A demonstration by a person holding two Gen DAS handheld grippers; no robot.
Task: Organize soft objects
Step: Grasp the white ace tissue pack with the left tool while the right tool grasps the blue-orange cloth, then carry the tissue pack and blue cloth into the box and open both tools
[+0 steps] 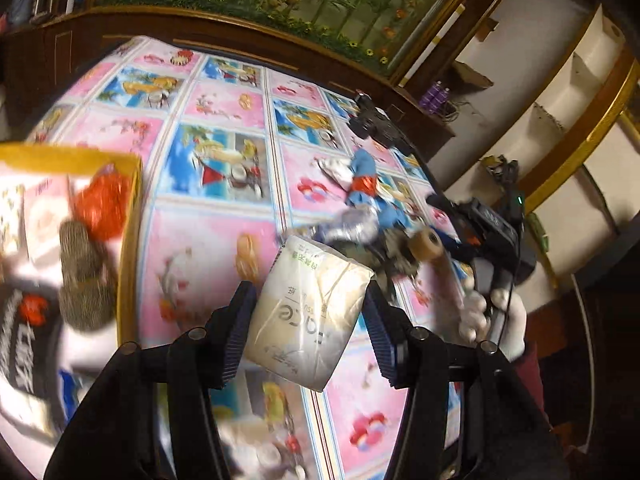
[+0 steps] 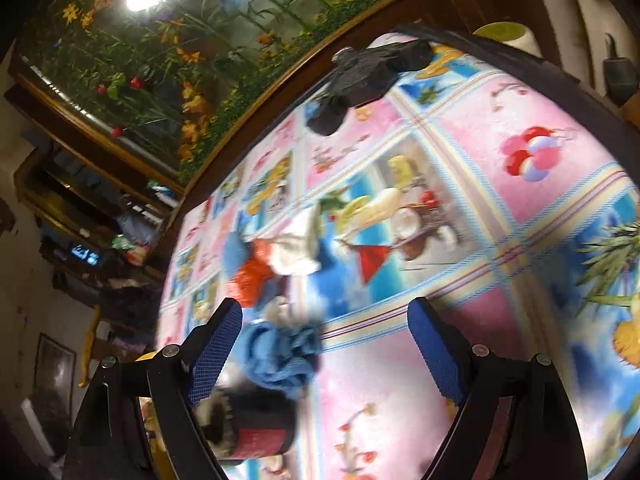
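Observation:
My left gripper is shut on a white tissue pack and holds it above the patterned tablecloth. To its left stands a yellow box with a red mesh piece, a knitted brown item and other soft things inside. A pile of blue cloth and foil lies at the right, near the right gripper, held by a white-gloved hand. In the right wrist view my right gripper is open and empty above a blue cloth, a red and white cloth heap and a dark cylinder.
A black crumpled cloth lies at the table's far edge, also in the left wrist view. A dark wooden cabinet with a flower picture runs behind the table. White shelves stand at the right.

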